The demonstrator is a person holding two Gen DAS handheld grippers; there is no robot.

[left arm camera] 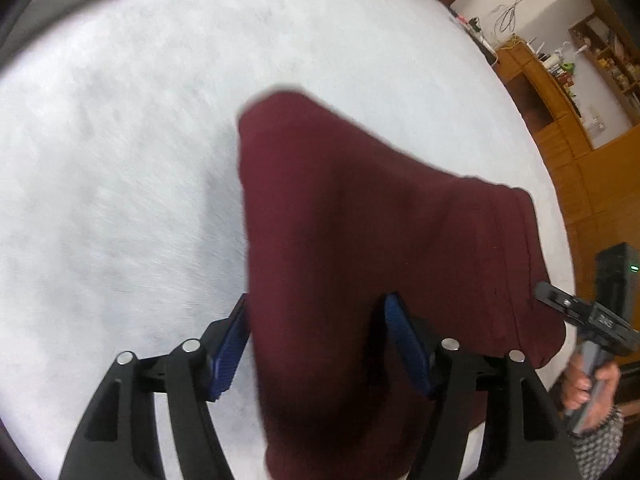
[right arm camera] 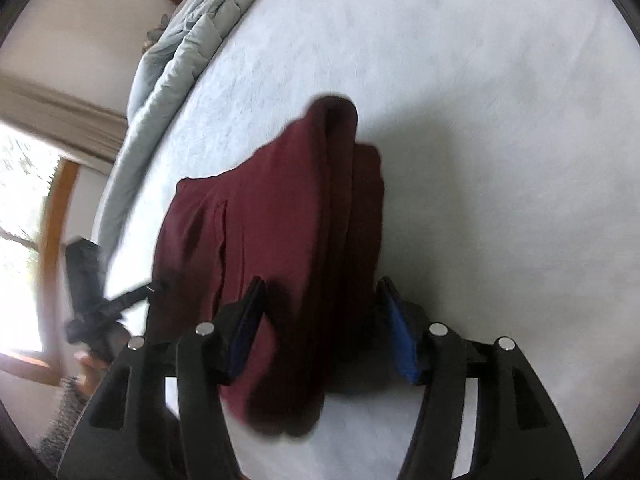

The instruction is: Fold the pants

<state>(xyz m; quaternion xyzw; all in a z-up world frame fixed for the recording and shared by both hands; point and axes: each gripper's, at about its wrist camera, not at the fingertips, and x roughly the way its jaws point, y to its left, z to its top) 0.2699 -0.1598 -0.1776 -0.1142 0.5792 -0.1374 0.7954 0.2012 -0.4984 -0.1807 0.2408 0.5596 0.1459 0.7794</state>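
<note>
The dark red pants (left arm camera: 360,232) lie partly folded on the white bed (left arm camera: 120,160), and they also show in the right wrist view (right arm camera: 280,220). My left gripper (left arm camera: 316,344) has its blue-padded jaws spread wide, one on each side of a bunched part of the cloth. My right gripper (right arm camera: 320,328) also stands spread around a thick fold of the pants. Neither pair of pads presses the cloth. The right gripper also shows at the right edge of the left wrist view (left arm camera: 560,300), by the waistband.
A grey duvet (right arm camera: 180,48) is bunched along the bed's far edge. Wooden shelves (left arm camera: 560,92) with clutter stand beyond the bed. A window (right arm camera: 24,240) is on the left. The white bed cover (right arm camera: 500,160) stretches around the pants.
</note>
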